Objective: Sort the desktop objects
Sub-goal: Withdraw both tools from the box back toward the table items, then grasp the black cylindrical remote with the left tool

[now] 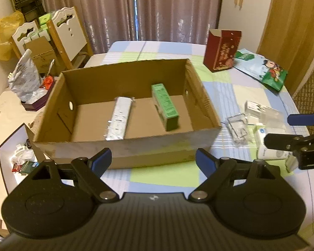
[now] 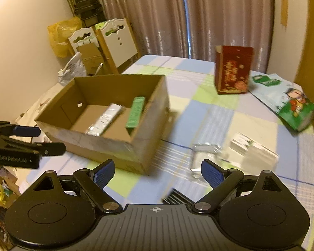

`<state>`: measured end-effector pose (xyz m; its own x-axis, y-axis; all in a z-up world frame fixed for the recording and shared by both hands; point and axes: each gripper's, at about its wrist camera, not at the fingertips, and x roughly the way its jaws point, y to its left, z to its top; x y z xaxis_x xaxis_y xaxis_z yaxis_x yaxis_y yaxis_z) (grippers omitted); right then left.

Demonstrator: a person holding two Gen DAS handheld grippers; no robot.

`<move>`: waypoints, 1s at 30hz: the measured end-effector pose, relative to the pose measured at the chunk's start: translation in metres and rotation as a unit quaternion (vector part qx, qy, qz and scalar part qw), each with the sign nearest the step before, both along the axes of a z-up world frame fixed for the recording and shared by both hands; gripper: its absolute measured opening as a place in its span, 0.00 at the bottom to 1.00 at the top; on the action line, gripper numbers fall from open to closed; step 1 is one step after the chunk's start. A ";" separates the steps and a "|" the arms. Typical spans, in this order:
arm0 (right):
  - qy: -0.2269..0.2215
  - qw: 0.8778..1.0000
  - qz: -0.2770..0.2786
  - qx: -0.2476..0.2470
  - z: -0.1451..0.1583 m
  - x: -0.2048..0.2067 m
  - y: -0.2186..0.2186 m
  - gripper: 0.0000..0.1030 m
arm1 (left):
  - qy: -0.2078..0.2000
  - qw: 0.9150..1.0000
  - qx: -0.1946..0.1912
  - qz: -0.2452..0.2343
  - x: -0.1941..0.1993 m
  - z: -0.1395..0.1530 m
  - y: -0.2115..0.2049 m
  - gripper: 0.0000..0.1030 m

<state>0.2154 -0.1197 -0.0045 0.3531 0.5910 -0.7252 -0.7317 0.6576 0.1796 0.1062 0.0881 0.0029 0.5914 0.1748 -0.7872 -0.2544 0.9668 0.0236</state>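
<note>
An open cardboard box (image 1: 134,148) (image 2: 106,148) stands on the checked tablecloth. Inside it lie a white remote in clear wrap (image 1: 118,118) (image 2: 103,120) and a green carton (image 1: 165,106) (image 2: 135,112). My left gripper (image 1: 153,160) hovers open and empty before the box's near wall. My right gripper (image 2: 157,173) is open and empty too, to the right of the box, above blurred clear plastic packaging (image 2: 205,156) (image 1: 238,128). Small white boxes (image 1: 265,146) (image 2: 253,148) lie near that packaging. From the right edge of the left wrist view the right gripper (image 1: 282,130) reaches in.
A red carton (image 1: 220,51) (image 2: 232,70) stands at the table's far side, a green-and-white printed bag (image 1: 263,69) (image 2: 288,98) beside it. A dark flat object (image 2: 175,197) lies under my right gripper. Chairs (image 1: 67,33), bags and boxes crowd the left; a wicker chair (image 1: 312,83) stands right.
</note>
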 end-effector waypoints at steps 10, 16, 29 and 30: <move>0.020 0.996 -0.079 -0.032 -0.027 0.012 -0.117 0.89 | 0.010 0.993 -0.015 -0.113 0.001 -0.027 -0.060 0.82; 0.030 0.992 -0.114 -0.053 -0.039 0.015 -0.164 0.89 | 0.010 0.978 0.001 -0.208 0.013 -0.044 -0.103 0.81; 0.077 0.978 -0.182 -0.074 -0.067 0.022 -0.226 0.89 | 0.059 0.894 0.052 -0.441 0.057 -0.108 -0.179 0.76; 0.080 0.976 -0.187 -0.075 -0.069 0.022 -0.229 0.89 | 0.064 0.887 0.057 -0.454 0.061 -0.114 -0.184 0.76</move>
